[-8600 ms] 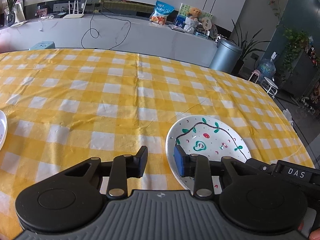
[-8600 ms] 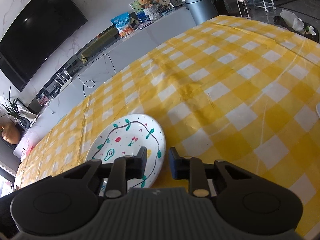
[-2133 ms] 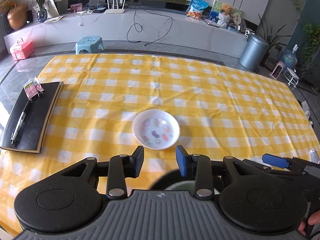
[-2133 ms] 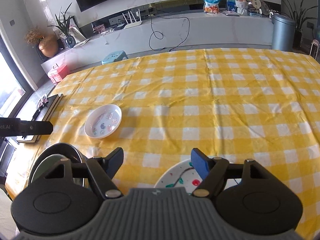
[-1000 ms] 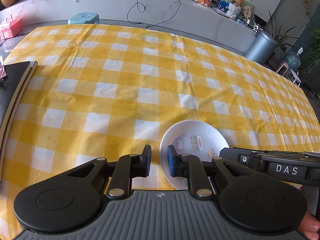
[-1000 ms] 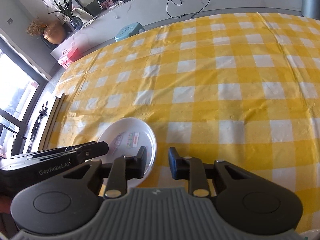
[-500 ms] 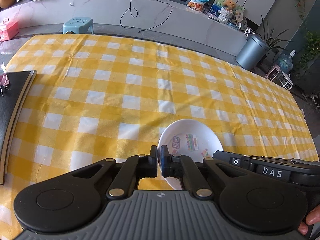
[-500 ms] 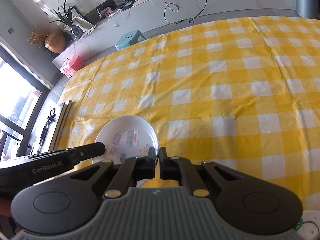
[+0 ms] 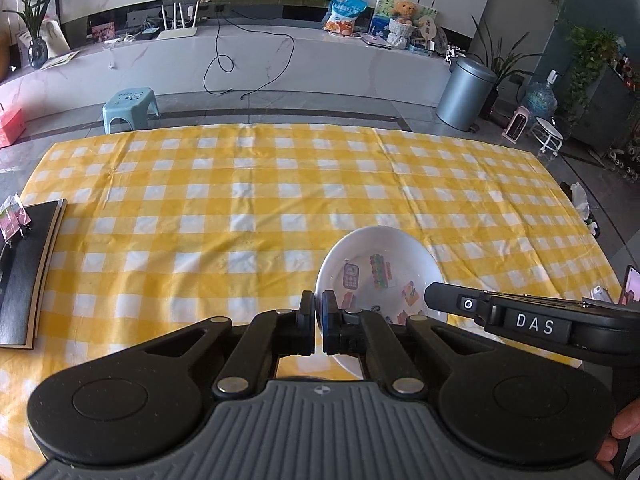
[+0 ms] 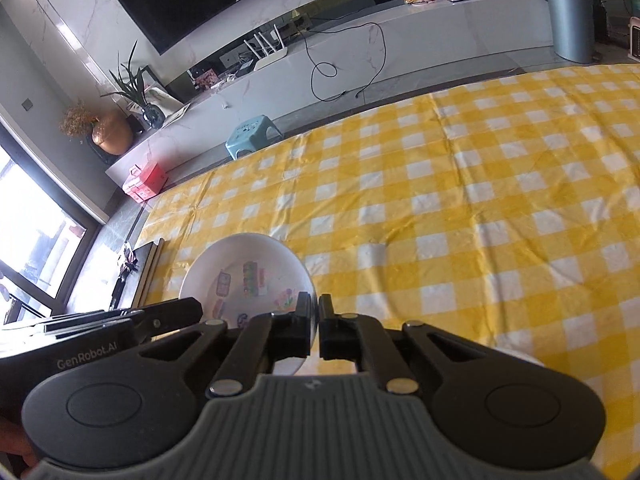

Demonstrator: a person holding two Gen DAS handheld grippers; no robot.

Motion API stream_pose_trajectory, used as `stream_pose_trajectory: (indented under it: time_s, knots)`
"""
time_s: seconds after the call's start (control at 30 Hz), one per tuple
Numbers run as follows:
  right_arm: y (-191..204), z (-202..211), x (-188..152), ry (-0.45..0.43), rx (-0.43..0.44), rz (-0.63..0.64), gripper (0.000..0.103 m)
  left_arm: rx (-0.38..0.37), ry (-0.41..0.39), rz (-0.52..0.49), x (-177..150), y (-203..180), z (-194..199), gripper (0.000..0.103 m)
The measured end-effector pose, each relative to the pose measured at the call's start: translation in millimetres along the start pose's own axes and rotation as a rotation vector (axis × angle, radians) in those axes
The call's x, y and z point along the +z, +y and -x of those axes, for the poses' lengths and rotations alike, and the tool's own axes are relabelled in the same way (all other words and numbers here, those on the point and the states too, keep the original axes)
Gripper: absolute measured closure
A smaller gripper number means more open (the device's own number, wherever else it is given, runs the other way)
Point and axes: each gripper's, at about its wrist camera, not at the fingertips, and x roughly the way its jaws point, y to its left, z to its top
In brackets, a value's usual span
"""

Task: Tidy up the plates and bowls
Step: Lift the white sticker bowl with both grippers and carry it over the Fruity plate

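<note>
Two tongs, left (image 9: 319, 307) and right (image 10: 319, 309), clamp one bowl (image 9: 384, 256) (stickers inside).

Table (image 9: 280, 184) wearing yellow-and-white checked cloth (image 9: 480, 208), creased in places. Black notebook (image 9: 24, 272) lying at table's left edge, small pink packet (image 9: 14, 216) sitting on it.

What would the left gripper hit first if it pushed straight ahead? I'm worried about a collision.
Probably only the tablecloth beyond the bowl, whose rim the left gripper already pinches; depth is hard to judge.
</note>
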Motion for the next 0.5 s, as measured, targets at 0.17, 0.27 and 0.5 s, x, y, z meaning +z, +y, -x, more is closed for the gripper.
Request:
stream_pose_trajectory:
  time_s: [0.17, 0.27, 0.5]
  knots:
    - [-19.5, 38.5, -16.9, -0.034, -0.011, -0.04, 0.103, -0.025, -0.026, 0.014, -17.1, -27.6, 13.4, 0.1]
    - [-31.6, 57.1, -26.7, -0.052, -0.023, -0.063, 0.102, -0.053, -0.033, 0.049, -29.8, -40.8, 20.6, 0.1]
    - [-67.5, 85.5, -51.3, -0.076, -0.065, -0.133, 0.102, -0.093, -0.04, 0.079, -53.4, -72.9, 17.9, 0.1]
